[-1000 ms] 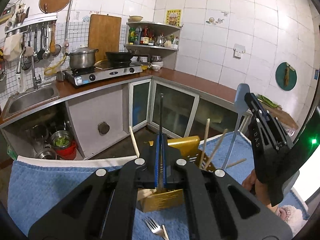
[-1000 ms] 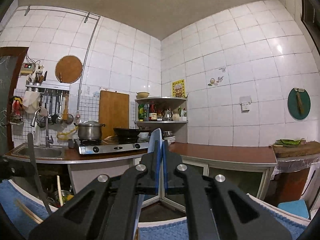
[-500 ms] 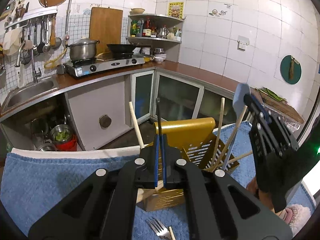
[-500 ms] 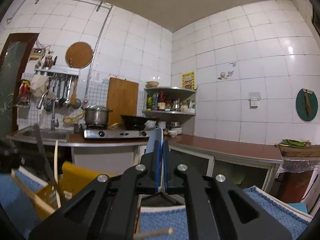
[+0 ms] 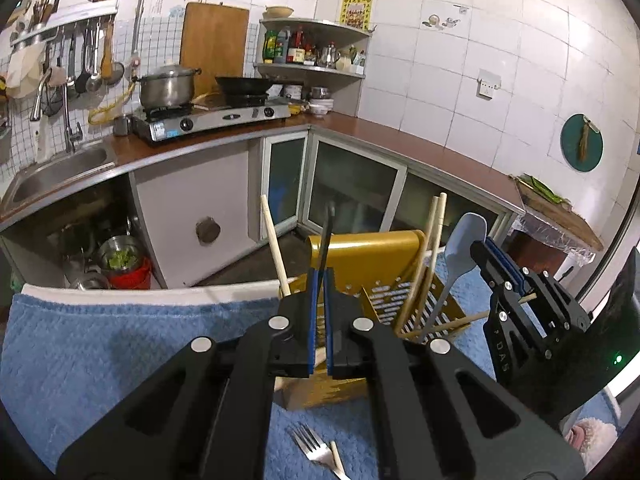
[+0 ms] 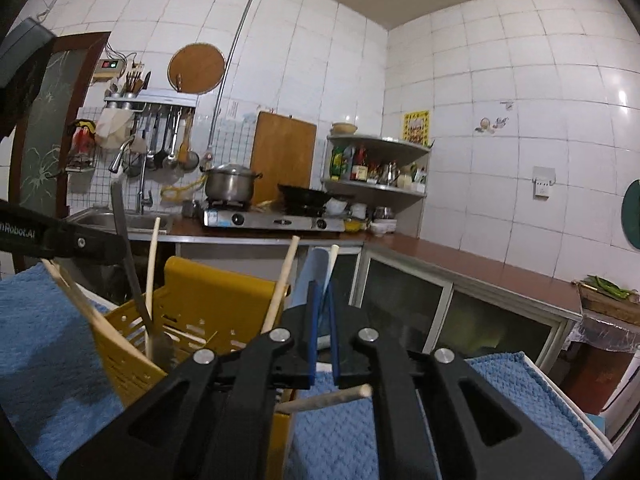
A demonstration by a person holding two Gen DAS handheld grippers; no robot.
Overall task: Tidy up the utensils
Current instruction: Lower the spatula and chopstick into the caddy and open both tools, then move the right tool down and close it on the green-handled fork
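Observation:
A yellow slotted utensil holder (image 5: 372,252) (image 6: 208,292) stands on a blue towel (image 5: 100,352), with several wooden chopsticks (image 5: 434,236) leaning in it. My left gripper (image 5: 320,276) (image 6: 116,248) is shut on a thin dark metal utensil (image 5: 326,236) (image 6: 122,236). Its lower end reaches down into the holder. My right gripper (image 6: 323,292) (image 5: 486,250) is shut on a light blue spoon (image 5: 466,232) (image 6: 316,268) near its bowl. The spoon's handle slants down into the holder's right side.
A fork (image 5: 314,446) lies on the towel in front of the holder. One chopstick (image 6: 324,400) pokes sideways out of the holder. Behind are the counter (image 5: 420,148), a stove (image 5: 216,118) with pots and a sink (image 5: 56,168). A fuzzy sleeve (image 5: 588,436) shows at lower right.
Both grippers have sunk toward the holder with their utensils. The holder has come into the right wrist view. The spoon's handle now reaches into it.

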